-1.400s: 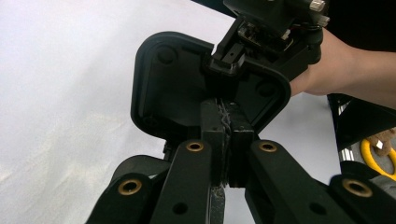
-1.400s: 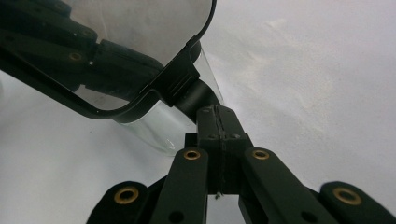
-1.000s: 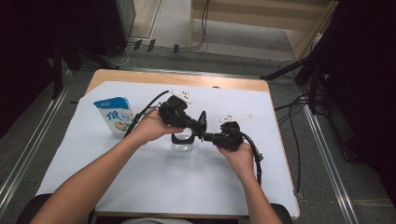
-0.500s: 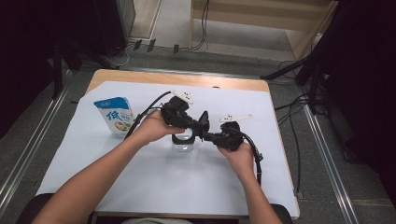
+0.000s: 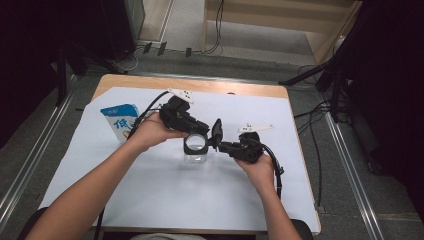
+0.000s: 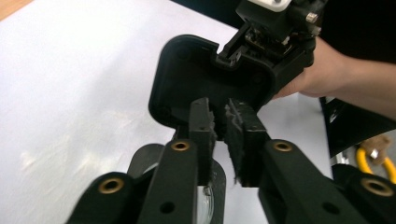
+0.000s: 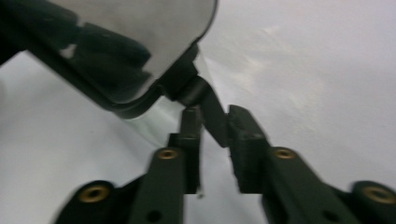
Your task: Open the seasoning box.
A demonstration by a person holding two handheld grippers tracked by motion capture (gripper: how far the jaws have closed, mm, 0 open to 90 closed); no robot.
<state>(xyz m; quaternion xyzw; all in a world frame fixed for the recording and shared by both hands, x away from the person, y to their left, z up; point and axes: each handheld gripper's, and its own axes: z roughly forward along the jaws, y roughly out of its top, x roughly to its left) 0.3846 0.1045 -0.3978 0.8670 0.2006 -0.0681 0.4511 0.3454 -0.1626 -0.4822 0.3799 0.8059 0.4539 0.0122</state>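
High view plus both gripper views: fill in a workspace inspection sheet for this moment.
Surface: white sheet over a wooden table.
Job's things: clear jar upright mid-table, its black lid tipped up beside the rim.
Clutter: blue-and-white carton at the sheet's left.
Grippers: left gripper above the jar, jaws just opening, nothing between them; right gripper jaws just opening, the lid's tab between them.
Cables: left gripper cable curves towards the carton; right gripper cable loops past the wrist.
Surroundings: loose floor cables, wooden furniture beyond the table.
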